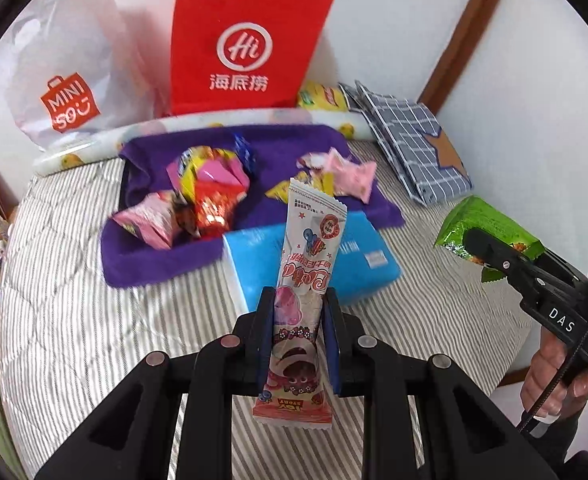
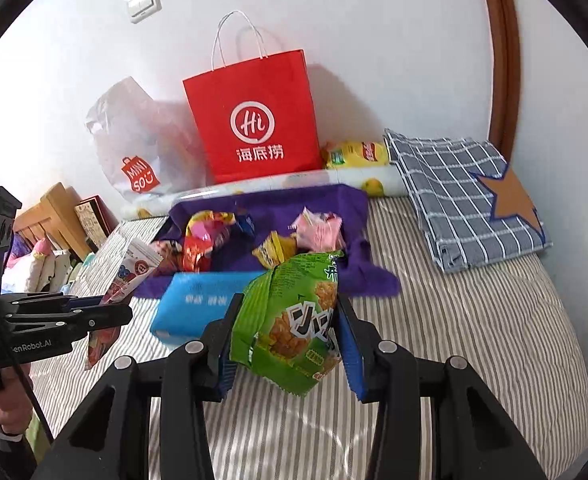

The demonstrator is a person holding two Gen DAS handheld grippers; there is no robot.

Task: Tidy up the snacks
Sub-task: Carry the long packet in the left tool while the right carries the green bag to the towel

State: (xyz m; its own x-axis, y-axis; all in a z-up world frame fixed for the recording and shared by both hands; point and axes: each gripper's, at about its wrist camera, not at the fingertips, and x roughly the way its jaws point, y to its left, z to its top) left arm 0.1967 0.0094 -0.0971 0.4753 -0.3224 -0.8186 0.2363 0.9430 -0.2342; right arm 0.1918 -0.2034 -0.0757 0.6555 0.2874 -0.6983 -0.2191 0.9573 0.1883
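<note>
Left gripper (image 1: pixel 298 334) pinches a long pink-and-white snack stick pack (image 1: pixel 308 280) upright between its pressed-in jaws, held over the striped bed cover (image 1: pixel 73 300). Right gripper (image 2: pixel 289 334) clamps a green rice-cracker bag (image 2: pixel 289 316), also held clear of the bed. Most snacks sit heaped on the purple cloth (image 1: pixel 145 268): pink packets (image 1: pixel 350 174), a red-foil one (image 1: pixel 213 210), yellow ones. Sorting looks barely begun; destination unclear. Blue tissue pack (image 1: pixel 358 256) lies just before the cloth, in the way. Red Haidilao paper bag (image 1: pixel 245 44), white Miniso bag (image 1: pixel 69 76), yellow packet (image 1: pixel 322 98) and folded checked cloth (image 1: pixel 414 144) stand behind.
</note>
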